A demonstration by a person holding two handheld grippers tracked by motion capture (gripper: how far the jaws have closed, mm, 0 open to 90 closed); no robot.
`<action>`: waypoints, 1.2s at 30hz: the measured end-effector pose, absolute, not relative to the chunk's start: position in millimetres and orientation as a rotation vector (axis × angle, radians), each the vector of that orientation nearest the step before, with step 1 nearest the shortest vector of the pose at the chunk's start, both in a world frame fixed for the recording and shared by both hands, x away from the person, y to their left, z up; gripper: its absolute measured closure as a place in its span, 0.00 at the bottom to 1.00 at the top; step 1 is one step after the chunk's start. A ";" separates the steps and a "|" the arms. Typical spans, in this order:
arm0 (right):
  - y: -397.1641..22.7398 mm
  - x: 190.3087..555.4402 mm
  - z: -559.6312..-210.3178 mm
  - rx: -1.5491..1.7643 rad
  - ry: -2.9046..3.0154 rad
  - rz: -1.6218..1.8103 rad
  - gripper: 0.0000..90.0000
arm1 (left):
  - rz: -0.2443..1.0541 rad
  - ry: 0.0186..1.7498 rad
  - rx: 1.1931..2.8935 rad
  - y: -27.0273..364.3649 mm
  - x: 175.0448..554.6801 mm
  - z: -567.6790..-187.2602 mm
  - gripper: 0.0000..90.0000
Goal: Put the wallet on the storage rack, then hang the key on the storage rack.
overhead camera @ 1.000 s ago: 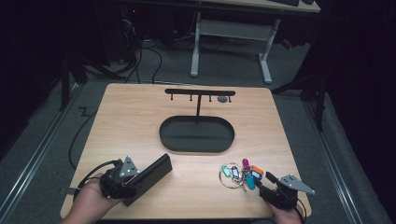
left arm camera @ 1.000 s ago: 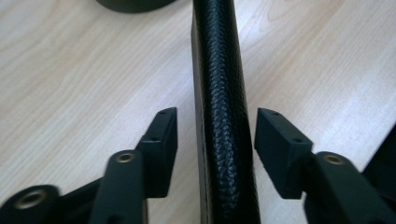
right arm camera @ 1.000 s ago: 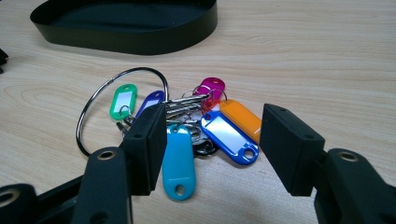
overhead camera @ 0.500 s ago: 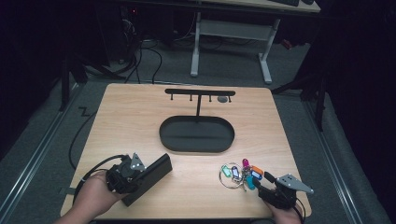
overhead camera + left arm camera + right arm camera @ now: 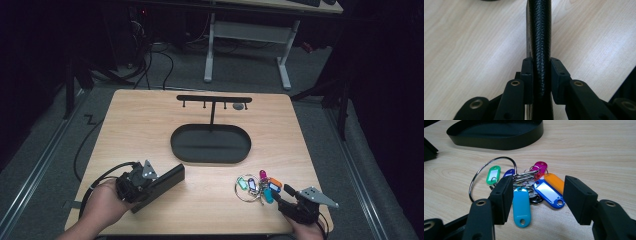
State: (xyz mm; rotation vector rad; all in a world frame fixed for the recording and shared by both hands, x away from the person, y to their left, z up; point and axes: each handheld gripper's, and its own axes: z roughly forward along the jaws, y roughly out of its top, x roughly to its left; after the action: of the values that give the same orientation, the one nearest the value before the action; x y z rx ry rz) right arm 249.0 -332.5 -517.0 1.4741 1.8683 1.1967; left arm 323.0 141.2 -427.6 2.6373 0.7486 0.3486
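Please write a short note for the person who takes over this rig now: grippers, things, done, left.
Left gripper: jaws have just been closing, fingers now pressed on the black wallet, which lies at the table's near left.
Right gripper: open, hovering at the bunch of key tags on its ring, near right.
Done: wallet gripped.
Left: keys not yet gripped; the black tray with hook stand probably receives both.
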 end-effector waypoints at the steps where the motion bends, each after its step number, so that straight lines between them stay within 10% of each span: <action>1: -332.2 249.6 -516.9 1.475 1.868 1.199 0.46 | 0.351 0.742 2.632 140.4 323.1 -425.7 0.84; 36: -329.4 253.1 -519.4 1.459 1.893 1.202 0.46 | 0.435 0.489 2.544 83.1 355.9 -399.7 0.84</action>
State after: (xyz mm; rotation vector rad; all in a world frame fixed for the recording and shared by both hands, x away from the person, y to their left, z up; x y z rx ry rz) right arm 253.1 -329.4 -519.4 1.4586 1.8927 1.2022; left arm 355.9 83.1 -399.7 2.5436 0.4885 0.4348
